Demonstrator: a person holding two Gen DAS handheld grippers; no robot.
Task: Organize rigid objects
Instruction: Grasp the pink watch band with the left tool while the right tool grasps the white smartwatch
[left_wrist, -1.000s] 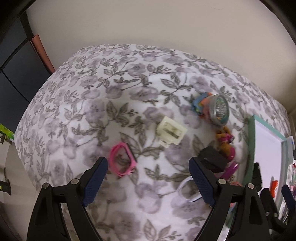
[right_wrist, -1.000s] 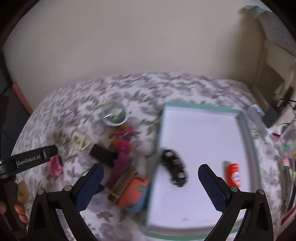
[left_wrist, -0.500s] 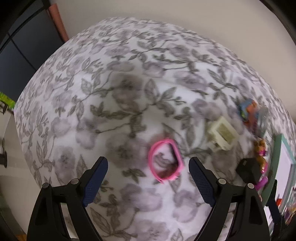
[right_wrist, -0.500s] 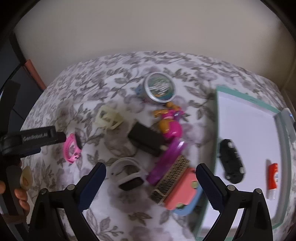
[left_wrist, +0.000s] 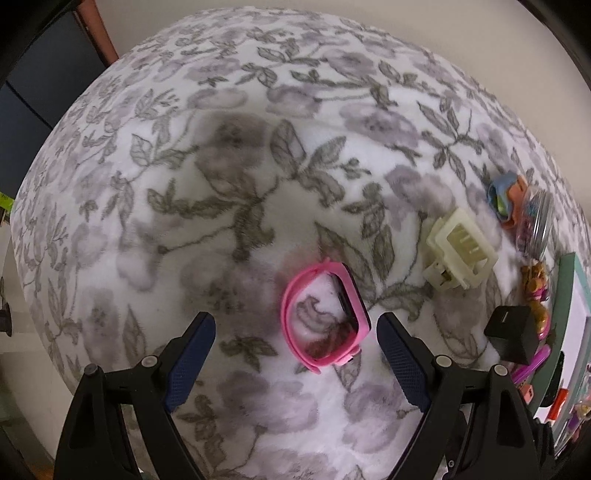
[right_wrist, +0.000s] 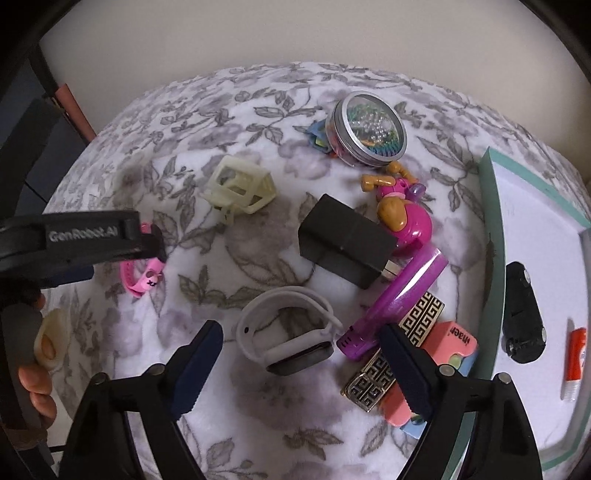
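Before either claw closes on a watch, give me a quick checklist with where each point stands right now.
1. Left claw open, nothing held: ok.
2. Pink watch sits between the left claw's fingers: ok.
3. Right claw has just been closing but is not gripping yet: ok.
4. White watch lies between the right claw's fingers, apart from both: ok.
5. Purple comb lies close to the white watch's right side, may get caught: not ok.
6. Tray has bare floor for drop-off: ok.

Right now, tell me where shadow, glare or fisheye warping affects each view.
Left wrist view: fisheye bulges the floral blanket; soft shadow darkens it around the pink watch band. Right wrist view: glare streaks the shiny purple plastic comb; edges vignette black.
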